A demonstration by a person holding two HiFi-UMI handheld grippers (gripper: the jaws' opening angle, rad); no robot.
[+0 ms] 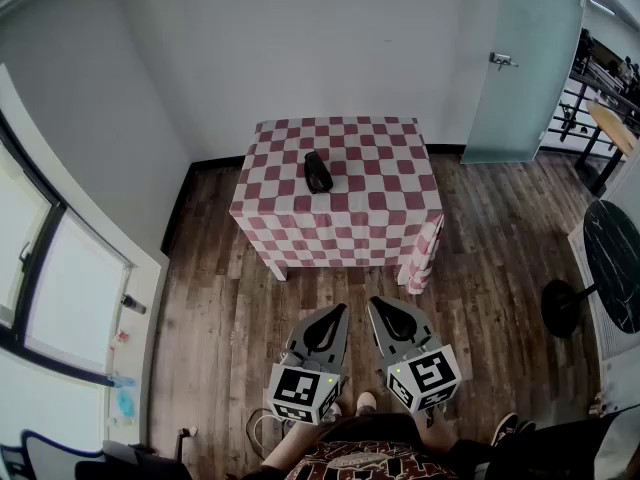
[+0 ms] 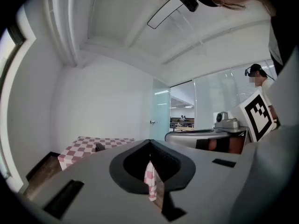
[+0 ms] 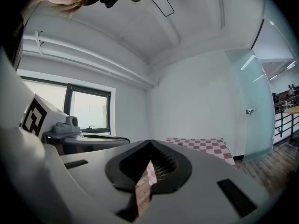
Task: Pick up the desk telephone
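The desk telephone [image 1: 318, 171], small and black, lies on the table with the red-and-white checked cloth [image 1: 370, 203] in the middle of the room. Both grippers hang low over the wooden floor, well short of the table and pointing toward it. My left gripper [image 1: 340, 309] and my right gripper [image 1: 374, 301] sit side by side, each with its jaws together and nothing between them. In the left gripper view the telephone [image 2: 99, 147] shows as a dark lump on the table [image 2: 79, 148], left of the shut tips [image 2: 149, 142]. The right gripper view shows its shut tips [image 3: 150, 142] and the table [image 3: 203, 145], with no telephone visible.
A frosted glass door [image 1: 525, 58] stands at the back right. A window [image 1: 40, 268] runs along the left wall. A round black table [image 1: 615, 263] and a black stool [image 1: 565, 308] are at the right. A corner of the cloth [image 1: 422, 258] hangs down at the table's front right.
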